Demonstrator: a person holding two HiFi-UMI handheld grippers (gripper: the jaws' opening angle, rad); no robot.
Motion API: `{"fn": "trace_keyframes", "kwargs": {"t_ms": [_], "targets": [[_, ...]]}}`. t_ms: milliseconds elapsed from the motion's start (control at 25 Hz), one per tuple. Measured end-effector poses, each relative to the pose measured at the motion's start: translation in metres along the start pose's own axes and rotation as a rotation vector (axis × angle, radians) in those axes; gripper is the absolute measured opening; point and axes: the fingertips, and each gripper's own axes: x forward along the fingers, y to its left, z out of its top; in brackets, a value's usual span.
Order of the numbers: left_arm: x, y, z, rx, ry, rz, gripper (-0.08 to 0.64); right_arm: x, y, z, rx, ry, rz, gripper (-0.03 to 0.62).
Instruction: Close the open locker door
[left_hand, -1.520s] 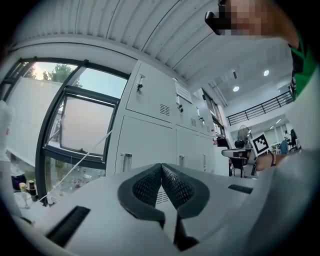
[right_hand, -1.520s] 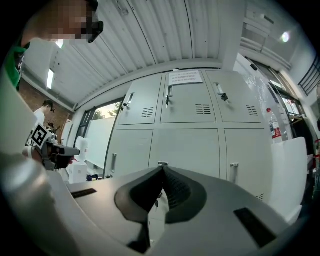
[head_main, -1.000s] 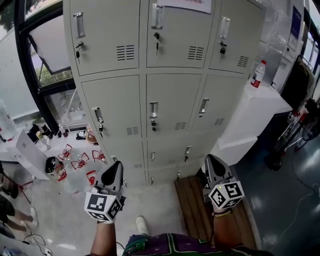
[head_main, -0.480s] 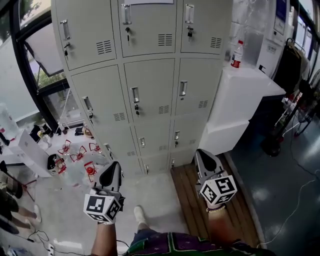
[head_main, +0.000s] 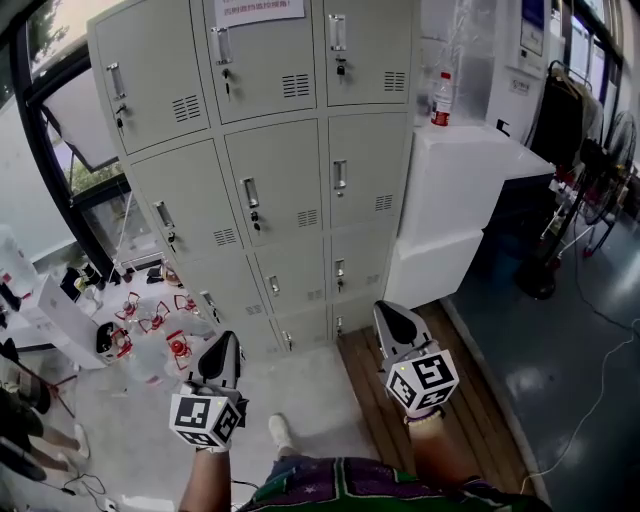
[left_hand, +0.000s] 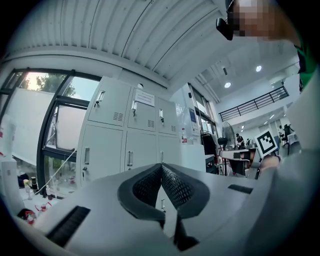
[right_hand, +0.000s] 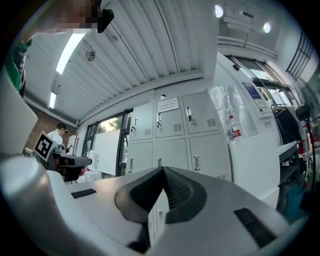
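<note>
Grey steel locker bank (head_main: 270, 170) stands ahead of both tongs, well apart, every visible door flush. Left tongs (head_main: 227, 340) and right tongs (head_main: 383, 308) are pressed together, empty. Any door ajar lies unseen.

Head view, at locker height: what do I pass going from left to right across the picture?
Black window frame → grey lockers → white cabinet → dark garment hanging on a rack.
</note>
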Motion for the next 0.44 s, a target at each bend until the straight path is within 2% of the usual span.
{"fn": "trace_keyframes", "kwargs": {"t_ms": [200,440], "targets": [[-0.003,-0.0062,0.0062,0.007,-0.021,0.005,0.021,-0.0091,-0.0076,-0.0039,0.004,0.005,-0.017,-0.009],[-0.0039,-0.0099,0.0037,0.017,-0.003,0.011,0.021,-0.0122,-0.0099,-0.0067,0.011,0.016,-0.018,-0.009]]}}
